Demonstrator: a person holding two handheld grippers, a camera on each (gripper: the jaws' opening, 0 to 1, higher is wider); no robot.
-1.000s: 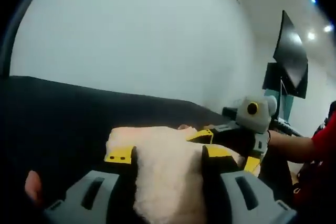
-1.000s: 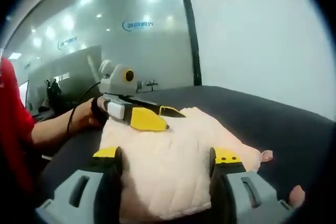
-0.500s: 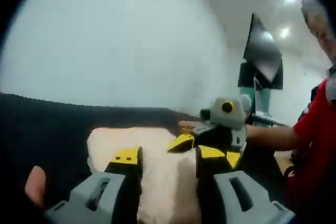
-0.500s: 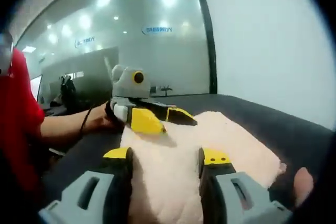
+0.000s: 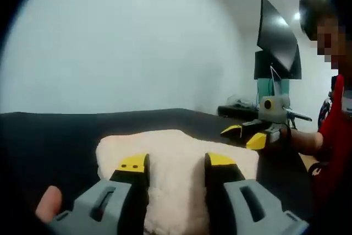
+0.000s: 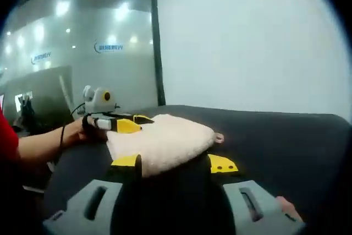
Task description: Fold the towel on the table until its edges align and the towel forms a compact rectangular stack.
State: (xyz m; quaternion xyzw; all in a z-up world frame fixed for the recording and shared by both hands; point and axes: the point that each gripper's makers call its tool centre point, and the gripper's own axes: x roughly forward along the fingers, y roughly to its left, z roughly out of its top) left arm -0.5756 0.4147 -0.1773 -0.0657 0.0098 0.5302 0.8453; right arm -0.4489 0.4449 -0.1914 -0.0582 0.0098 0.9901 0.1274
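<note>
1. Looking over the towel (image 5: 176, 158), I see a thick, cream, fluffy piece already lying as a small folded pad on the black table (image 5: 49, 136), well in from the table's far edge. In the right gripper view the same towel (image 6: 159, 144) has a rounded, puffy outline and a small tab sticking out at its right corner.

2. I judge it light and soft, with no stiffness: layers will sag and spring back, and a pinch at one layer could peel the stack apart. The pile should grip well, not slip. Best hold, I think, is at a corner or along a folded edge, taking all layers together.

3. My left gripper (image 5: 170, 163) has its jaws parted with towel lying between the yellow tips; whether they press the cloth I cannot tell.

4. My right gripper (image 6: 175, 163) stands released, jaws apart just short of the towel's near edge, bare table between them.

5. Seen from the left gripper view, my right gripper (image 5: 250, 136) hovers beside the towel's right end, apart from it.

6. Behind the table rise a plain white wall and a dark monitor (image 5: 278, 42).
</note>
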